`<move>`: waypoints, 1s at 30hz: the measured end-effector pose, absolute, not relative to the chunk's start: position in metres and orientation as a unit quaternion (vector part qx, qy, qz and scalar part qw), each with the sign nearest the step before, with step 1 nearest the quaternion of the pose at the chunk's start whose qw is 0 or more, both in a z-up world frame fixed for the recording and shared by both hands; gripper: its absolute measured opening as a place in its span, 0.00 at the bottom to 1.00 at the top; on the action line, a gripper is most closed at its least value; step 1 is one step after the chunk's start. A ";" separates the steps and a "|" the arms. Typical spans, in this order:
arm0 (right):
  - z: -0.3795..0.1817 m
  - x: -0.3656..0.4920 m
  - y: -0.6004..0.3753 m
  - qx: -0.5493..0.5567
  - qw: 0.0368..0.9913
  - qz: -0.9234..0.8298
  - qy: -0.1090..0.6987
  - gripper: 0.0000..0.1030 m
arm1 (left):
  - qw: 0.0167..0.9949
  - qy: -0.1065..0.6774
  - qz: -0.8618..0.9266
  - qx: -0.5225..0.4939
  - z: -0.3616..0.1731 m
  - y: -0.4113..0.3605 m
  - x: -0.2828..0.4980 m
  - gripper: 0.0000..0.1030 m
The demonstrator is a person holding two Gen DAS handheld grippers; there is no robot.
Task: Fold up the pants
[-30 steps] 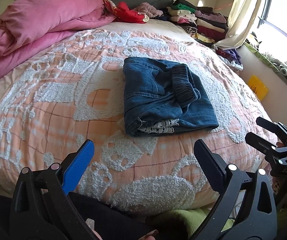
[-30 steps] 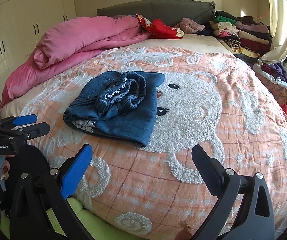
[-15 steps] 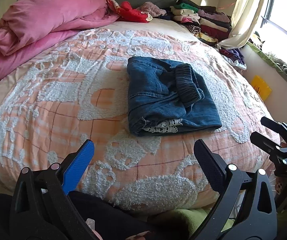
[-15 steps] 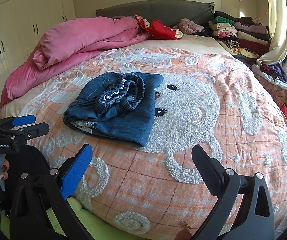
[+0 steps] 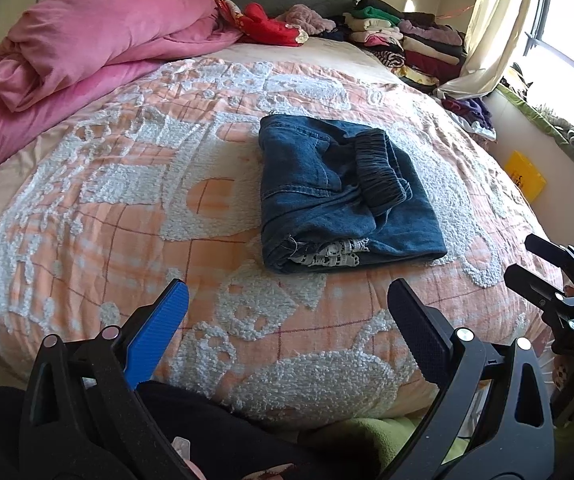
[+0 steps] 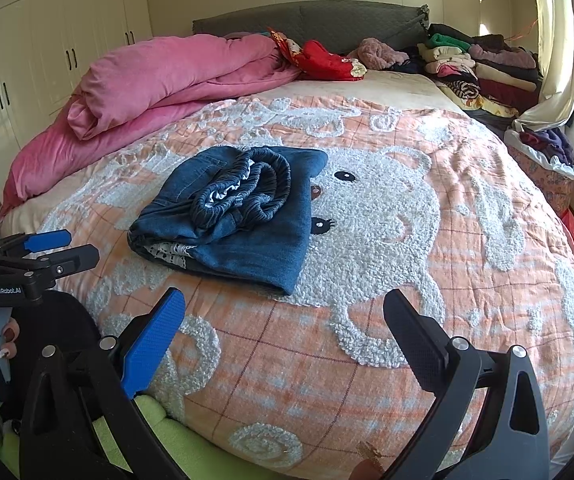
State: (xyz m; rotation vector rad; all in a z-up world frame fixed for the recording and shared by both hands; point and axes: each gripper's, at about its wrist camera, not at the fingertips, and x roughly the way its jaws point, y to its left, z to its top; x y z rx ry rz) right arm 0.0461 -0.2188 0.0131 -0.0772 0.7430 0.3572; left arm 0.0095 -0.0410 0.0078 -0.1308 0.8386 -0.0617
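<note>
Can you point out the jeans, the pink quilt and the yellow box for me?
jeans [image 5: 339, 192]: left wrist view, on the folded denim top.
pink quilt [image 6: 175, 76]: right wrist view, on the bundled middle.
yellow box [image 5: 525, 175]: left wrist view, on its face.

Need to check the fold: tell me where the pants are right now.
The folded pants lie mid-bed on the orange blanket, ahead of both open grippers, touched by neither; in the right wrist view they sit left of the bear's face.
</note>
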 end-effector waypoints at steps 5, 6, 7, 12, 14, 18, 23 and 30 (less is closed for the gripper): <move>0.014 0.045 -0.219 -0.037 0.916 0.172 0.361 0.96 | 0.911 0.407 -0.030 -0.064 0.008 -0.041 0.009 0.91; 0.014 0.045 -0.219 -0.037 0.916 0.173 0.361 0.96 | 0.911 0.407 -0.030 -0.064 0.008 -0.041 0.009 0.91; 0.014 0.045 -0.219 -0.038 0.916 0.172 0.361 0.96 | 0.911 0.407 -0.030 -0.064 0.008 -0.041 0.009 0.91; 0.014 0.045 -0.220 -0.037 0.916 0.170 0.360 0.96 | 0.911 0.408 -0.029 -0.063 0.008 -0.041 0.010 0.91; 0.015 0.044 -0.220 -0.035 0.916 0.170 0.361 0.96 | 0.910 0.408 -0.029 -0.062 0.008 -0.040 0.009 0.91; 0.014 0.044 -0.220 -0.036 0.916 0.169 0.361 0.96 | 0.910 0.408 -0.029 -0.063 0.008 -0.040 0.009 0.91; 0.014 0.044 -0.220 -0.037 0.916 0.169 0.362 0.96 | 0.910 0.410 -0.028 -0.061 0.007 -0.040 0.008 0.91; 0.014 0.044 -0.220 -0.037 0.916 0.167 0.362 0.96 | 0.910 0.410 -0.028 -0.061 0.007 -0.041 0.009 0.91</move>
